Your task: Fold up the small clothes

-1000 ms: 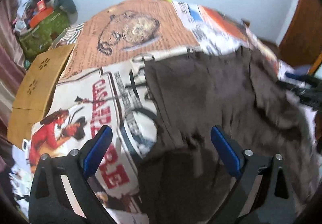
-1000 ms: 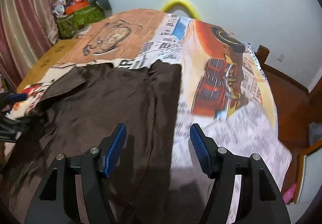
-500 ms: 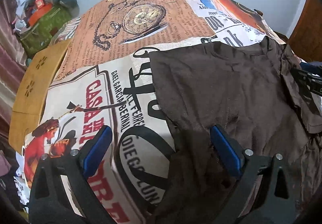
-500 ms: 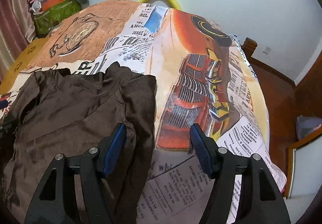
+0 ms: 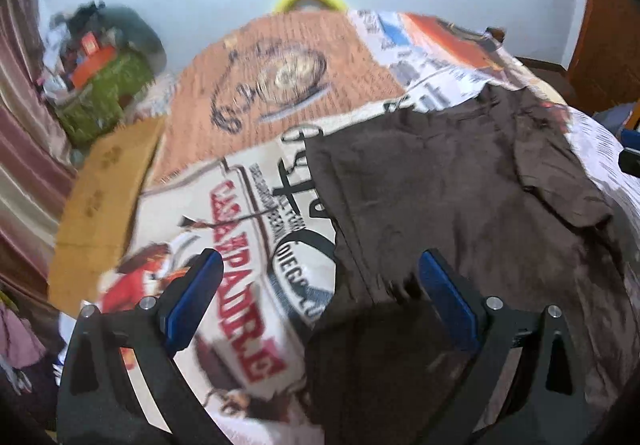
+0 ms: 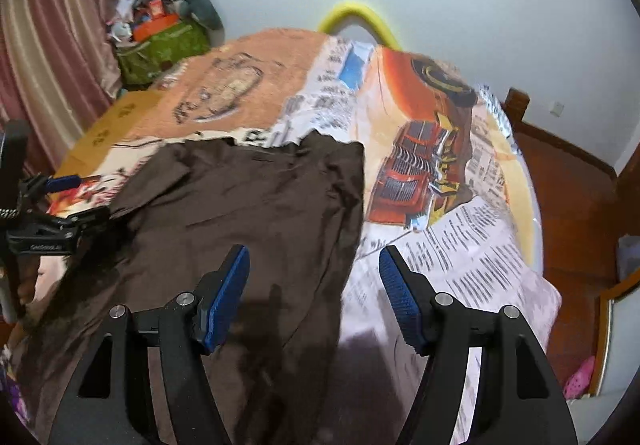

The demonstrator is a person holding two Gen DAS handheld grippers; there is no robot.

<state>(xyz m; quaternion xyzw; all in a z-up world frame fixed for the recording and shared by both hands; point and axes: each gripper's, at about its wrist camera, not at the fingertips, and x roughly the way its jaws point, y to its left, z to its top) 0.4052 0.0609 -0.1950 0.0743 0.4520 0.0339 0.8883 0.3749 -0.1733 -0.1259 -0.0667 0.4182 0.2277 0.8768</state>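
A dark brown garment (image 5: 452, 205) lies spread flat on a printed bedspread (image 5: 280, 85); it also shows in the right wrist view (image 6: 248, 213). My left gripper (image 5: 320, 301) is open and empty, hovering over the garment's left near edge. My right gripper (image 6: 314, 293) is open and empty over the garment's right edge. The left gripper shows at the left of the right wrist view (image 6: 60, 221). Folds of cloth lie along the garment's right side (image 5: 560, 181).
The bedspread (image 6: 460, 181) covers a bed. A wooden board (image 5: 100, 197) edges its left side. A green bag with clutter (image 6: 160, 41) stands in the far left corner by a curtain (image 6: 44, 57). A yellow hoop (image 6: 360, 17) leans on the wall. Wooden floor (image 6: 572, 205) lies to the right.
Both grippers have pulled back and up from the garment, staying open. The garment lies in the same spread shape as half a second ago.
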